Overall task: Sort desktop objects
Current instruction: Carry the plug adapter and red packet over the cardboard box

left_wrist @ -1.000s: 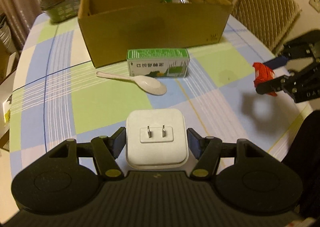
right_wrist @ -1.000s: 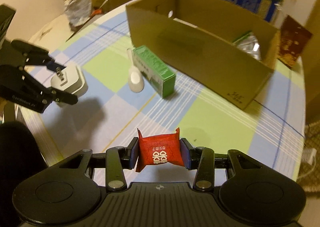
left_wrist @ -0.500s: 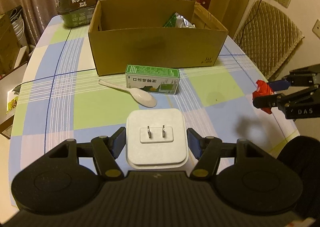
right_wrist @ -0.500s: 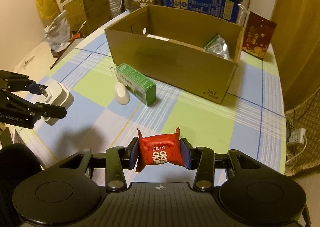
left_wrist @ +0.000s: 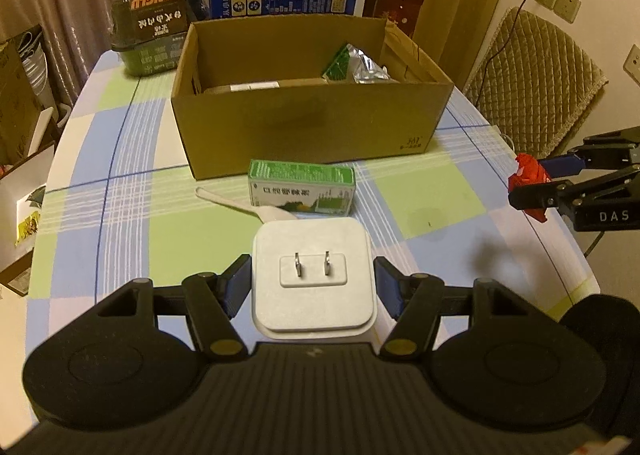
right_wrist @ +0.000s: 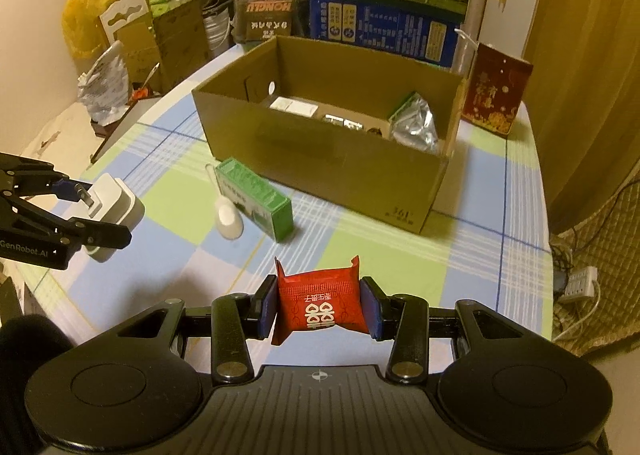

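My left gripper (left_wrist: 313, 287) is shut on a white plug adapter (left_wrist: 314, 275), prongs facing the camera, held above the checked tablecloth. In the right wrist view that adapter (right_wrist: 116, 207) shows at the far left between black fingers. My right gripper (right_wrist: 320, 307) is shut on a red snack packet (right_wrist: 322, 303), also off the table; the packet (left_wrist: 528, 179) appears at the right edge of the left wrist view. Ahead stands an open cardboard box (left_wrist: 308, 131) (right_wrist: 328, 159) with several items inside. In front of it lie a green carton (left_wrist: 302, 193) (right_wrist: 256, 195) and a white spoon (left_wrist: 248, 207) (right_wrist: 228, 215).
Behind the cardboard box stand a blue milk case (right_wrist: 384, 31), a dark green pack (left_wrist: 152, 39) and a red carton (right_wrist: 496, 95). A quilted chair (left_wrist: 532, 83) is at the table's right. Cartons and bags (right_wrist: 132, 47) crowd the left side. A power strip (right_wrist: 580, 283) lies on the floor.
Both grippers have risen with their loads, and the views have tilted up to show the box's inside and the room behind. The box, carton and spoon stay in place.
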A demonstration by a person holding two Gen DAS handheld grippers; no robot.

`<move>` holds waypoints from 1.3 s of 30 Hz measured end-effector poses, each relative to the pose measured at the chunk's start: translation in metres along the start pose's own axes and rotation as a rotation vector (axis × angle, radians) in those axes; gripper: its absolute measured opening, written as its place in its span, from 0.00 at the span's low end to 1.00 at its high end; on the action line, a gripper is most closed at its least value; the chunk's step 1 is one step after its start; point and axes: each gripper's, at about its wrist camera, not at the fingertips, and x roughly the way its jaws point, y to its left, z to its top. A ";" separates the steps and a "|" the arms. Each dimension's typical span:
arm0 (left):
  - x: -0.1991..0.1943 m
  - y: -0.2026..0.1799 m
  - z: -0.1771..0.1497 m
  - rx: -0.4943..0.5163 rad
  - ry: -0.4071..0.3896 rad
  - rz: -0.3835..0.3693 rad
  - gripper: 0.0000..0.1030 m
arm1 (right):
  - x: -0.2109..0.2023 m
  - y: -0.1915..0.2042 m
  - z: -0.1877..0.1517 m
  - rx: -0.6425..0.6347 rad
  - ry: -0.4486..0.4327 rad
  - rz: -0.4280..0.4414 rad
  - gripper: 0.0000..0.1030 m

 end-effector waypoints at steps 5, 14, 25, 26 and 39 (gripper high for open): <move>-0.001 0.004 0.017 0.004 -0.013 0.009 0.59 | -0.002 -0.003 0.019 -0.002 -0.023 -0.004 0.39; 0.000 0.003 0.057 0.022 -0.051 0.017 0.59 | 0.001 -0.012 0.054 0.005 -0.047 -0.008 0.39; 0.010 0.011 0.112 0.022 -0.089 0.026 0.59 | 0.009 -0.035 0.097 0.033 -0.073 -0.024 0.39; 0.013 0.013 0.116 0.020 -0.091 0.028 0.59 | 0.011 -0.037 0.101 0.035 -0.074 -0.026 0.39; 0.047 0.029 0.165 0.014 -0.099 0.026 0.59 | 0.052 -0.055 0.150 0.055 -0.065 -0.051 0.39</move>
